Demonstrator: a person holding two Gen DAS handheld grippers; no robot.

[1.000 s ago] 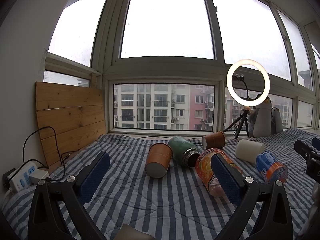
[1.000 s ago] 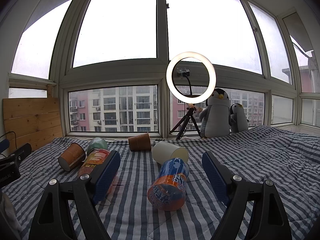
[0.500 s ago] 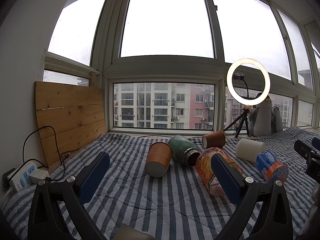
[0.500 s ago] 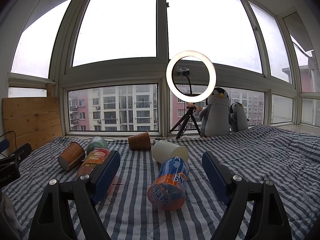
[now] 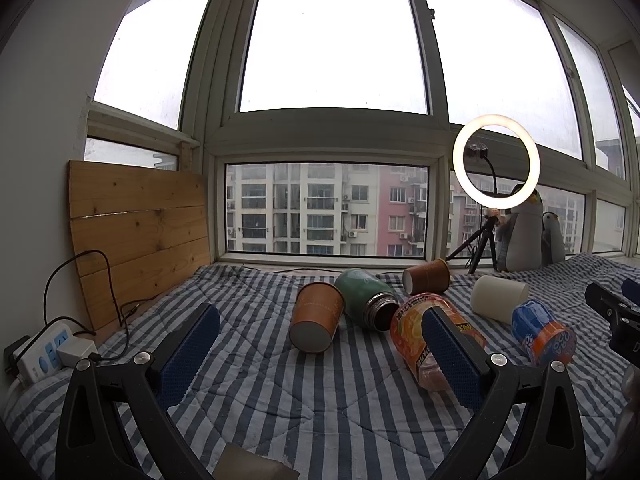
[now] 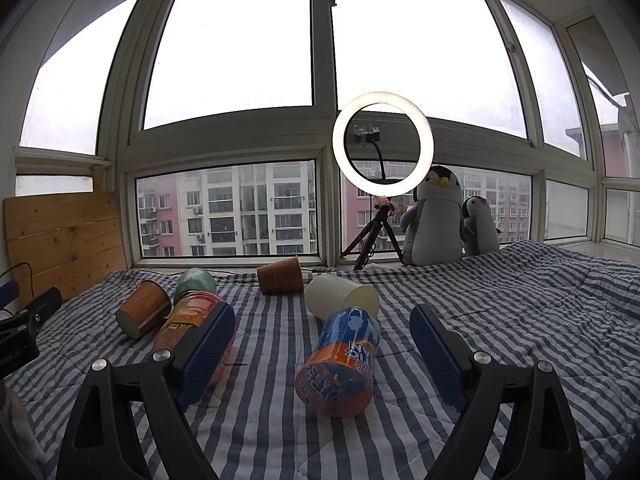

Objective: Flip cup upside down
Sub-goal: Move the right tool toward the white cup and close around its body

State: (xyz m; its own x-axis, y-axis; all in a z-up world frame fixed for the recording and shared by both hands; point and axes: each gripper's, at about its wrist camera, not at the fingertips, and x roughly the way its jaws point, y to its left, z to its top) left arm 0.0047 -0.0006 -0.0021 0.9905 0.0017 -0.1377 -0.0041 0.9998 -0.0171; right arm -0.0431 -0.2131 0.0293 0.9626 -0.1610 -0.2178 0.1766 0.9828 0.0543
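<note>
The left gripper [image 5: 320,344] has its fingers spread wide and holds nothing; ahead of it a brown paper cup [image 5: 316,322] lies on its side on the striped blanket [image 5: 256,396], touching a green flask [image 5: 366,298]. The right gripper [image 6: 322,344] is also spread, with a blue-orange cup [image 6: 340,364] lying between its fingers.

a home's bay-window nook: striped quilt [image 6: 500,320], plush penguins [image 6: 434,216], apartment blocks [image 5: 320,208] outside.
</note>
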